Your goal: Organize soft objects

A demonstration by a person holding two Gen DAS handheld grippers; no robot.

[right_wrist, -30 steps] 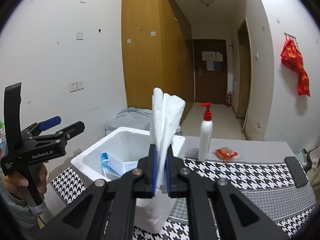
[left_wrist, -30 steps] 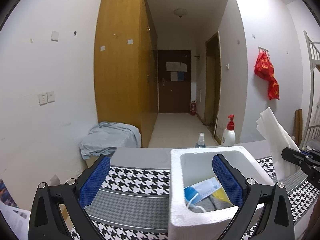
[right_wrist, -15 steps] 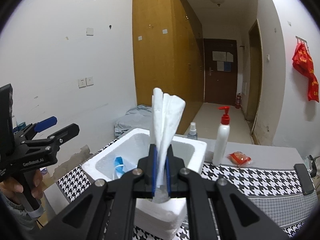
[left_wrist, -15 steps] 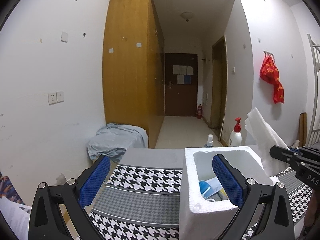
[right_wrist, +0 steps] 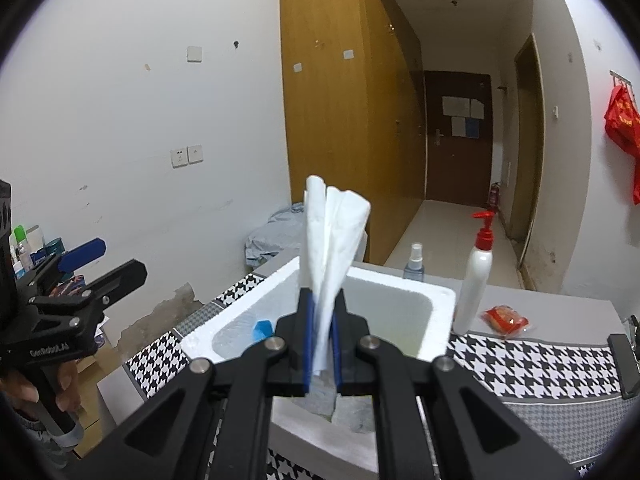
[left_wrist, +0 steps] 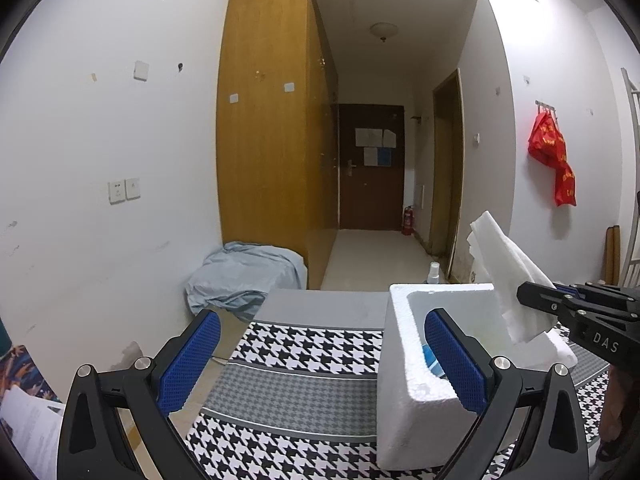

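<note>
On houndstooth tablecloth [left_wrist: 304, 360], foam box [left_wrist: 416, 400] faces wardrobe [left_wrist: 272, 140].

A white pump bottle [right_wrist: 476, 280] is standing beside a small spray bottle [right_wrist: 414, 262] — a red packet [right_wrist: 505, 320] is lying nearby on the houndstooth cloth [right_wrist: 532, 364] — and a red bag [left_wrist: 554, 160] is hanging on the wall.

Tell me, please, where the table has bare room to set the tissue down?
Free: the houndstooth cloth left of the foam box, and the stretch right of the box in front of the red packet. Crowded: behind the box, by the pump bottle and spray bottle.
</note>
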